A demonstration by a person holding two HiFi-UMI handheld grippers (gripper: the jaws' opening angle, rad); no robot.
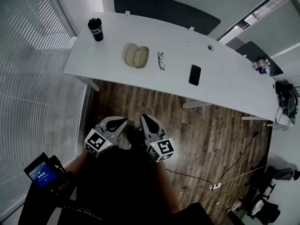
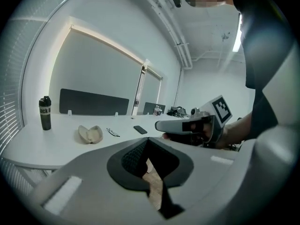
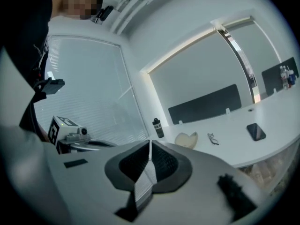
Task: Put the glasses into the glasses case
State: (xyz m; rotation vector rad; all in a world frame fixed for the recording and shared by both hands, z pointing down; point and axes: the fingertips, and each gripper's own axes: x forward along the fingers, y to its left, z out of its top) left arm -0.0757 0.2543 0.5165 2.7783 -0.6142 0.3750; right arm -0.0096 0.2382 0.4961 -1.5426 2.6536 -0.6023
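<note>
A beige glasses case (image 1: 136, 56) lies open on the white table (image 1: 225, 86), with dark-framed glasses (image 1: 161, 61) just to its right. The case (image 2: 90, 134) and the glasses (image 2: 112, 132) also show far off in the left gripper view, and the case (image 3: 187, 140) and the glasses (image 3: 213, 138) in the right gripper view. Both grippers are held low over the wooden floor, well short of the table's near edge. My left gripper (image 1: 123, 121) is shut and empty. My right gripper (image 1: 144, 118) is shut and empty too, close beside the left one.
A black bottle (image 1: 95, 29) stands at the table's far left corner. A black phone (image 1: 194, 74) lies right of the glasses. A dark screen (image 1: 164, 11) runs along the table's back. Window blinds (image 1: 33, 78) fill the left. Cables and a power strip (image 1: 215, 186) lie on the floor.
</note>
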